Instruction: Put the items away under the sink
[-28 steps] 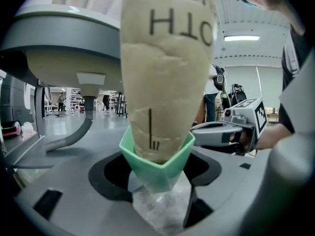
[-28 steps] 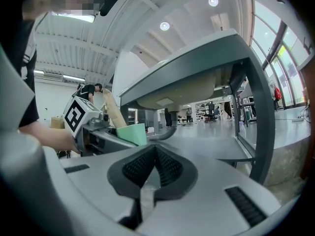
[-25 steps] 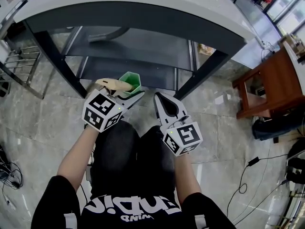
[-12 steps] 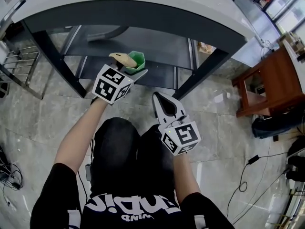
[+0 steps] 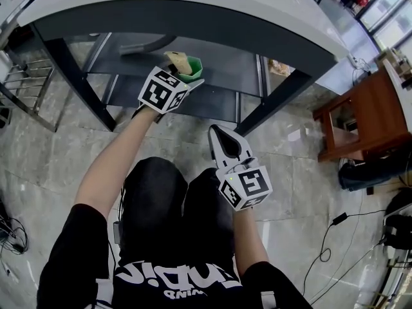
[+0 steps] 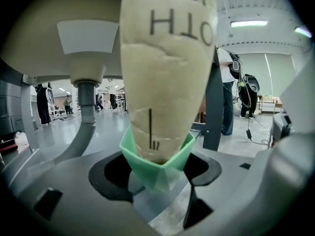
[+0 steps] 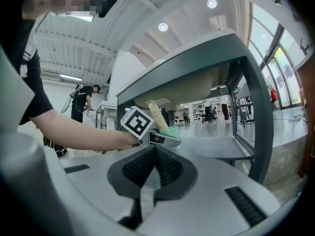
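right gripper: middle of the picture, just above the lap; jaws pressed together, nothing inside.
left gripper: upper middle of the picture; squeezing the green cup.
green cup: over the dark shelf, upper middle.
tan tube: sticks out of the green cup.
sink: white, across the top, above the shelf.

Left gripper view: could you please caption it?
Left gripper grips a green hexagonal plastic cup holding a beige printed tube under the sink.
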Action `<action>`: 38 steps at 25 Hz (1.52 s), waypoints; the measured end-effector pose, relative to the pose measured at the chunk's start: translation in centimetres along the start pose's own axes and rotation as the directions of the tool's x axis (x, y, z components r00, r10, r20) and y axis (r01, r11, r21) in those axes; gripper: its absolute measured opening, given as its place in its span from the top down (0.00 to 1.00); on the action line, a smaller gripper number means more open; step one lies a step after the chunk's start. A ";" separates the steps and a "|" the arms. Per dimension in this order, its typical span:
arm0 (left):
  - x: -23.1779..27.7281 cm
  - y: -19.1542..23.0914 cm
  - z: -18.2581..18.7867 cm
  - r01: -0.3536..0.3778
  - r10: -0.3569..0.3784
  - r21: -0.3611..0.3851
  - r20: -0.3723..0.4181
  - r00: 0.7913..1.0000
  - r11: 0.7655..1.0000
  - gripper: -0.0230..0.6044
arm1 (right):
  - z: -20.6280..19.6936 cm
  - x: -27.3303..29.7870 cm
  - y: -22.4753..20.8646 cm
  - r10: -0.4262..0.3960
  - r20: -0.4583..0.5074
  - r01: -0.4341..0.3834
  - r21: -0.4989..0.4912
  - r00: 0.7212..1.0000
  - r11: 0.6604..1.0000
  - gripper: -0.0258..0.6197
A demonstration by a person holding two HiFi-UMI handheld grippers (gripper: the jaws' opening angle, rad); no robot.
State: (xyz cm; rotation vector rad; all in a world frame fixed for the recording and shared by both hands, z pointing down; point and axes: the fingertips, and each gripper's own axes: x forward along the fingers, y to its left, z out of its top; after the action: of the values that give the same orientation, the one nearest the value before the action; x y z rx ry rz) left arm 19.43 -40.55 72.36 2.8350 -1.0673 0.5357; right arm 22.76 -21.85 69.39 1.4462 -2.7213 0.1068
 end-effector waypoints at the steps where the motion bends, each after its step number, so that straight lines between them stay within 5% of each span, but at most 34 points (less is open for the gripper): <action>1: 0.3 0.2 -0.1 -0.005 0.005 0.001 -0.007 1.000 1.000 0.46 | -0.1 0.1 0.0 0.001 -0.002 -0.001 -0.001 1.000 1.000 0.93; 10: 2.4 1.2 0.0 -0.033 0.033 0.018 -0.003 0.999 0.999 0.46 | -0.4 0.6 0.1 0.003 -0.005 -0.003 -0.003 1.000 1.000 0.93; 22: 4.1 2.6 0.7 -0.067 0.070 -0.058 0.051 0.996 0.996 0.46 | -0.8 0.5 -0.2 -0.007 -0.020 0.006 -0.003 1.000 1.000 0.93; 33: 4.2 2.6 0.6 -0.117 0.119 -0.032 0.062 0.991 0.993 0.45 | -0.9 0.0 -0.2 -0.014 -0.025 0.014 -0.002 1.000 1.000 0.93; 38: 4.1 2.8 0.6 -0.122 0.127 -0.072 0.064 0.990 0.990 0.36 | -1.1 -0.2 -0.2 -0.016 -0.028 0.016 -0.005 0.999 1.000 0.93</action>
State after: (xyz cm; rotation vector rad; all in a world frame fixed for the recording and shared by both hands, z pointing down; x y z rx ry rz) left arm 20.63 -45.32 73.05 2.7598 -1.2562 0.4050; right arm 23.03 -21.69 70.46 1.4532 -2.6857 0.1186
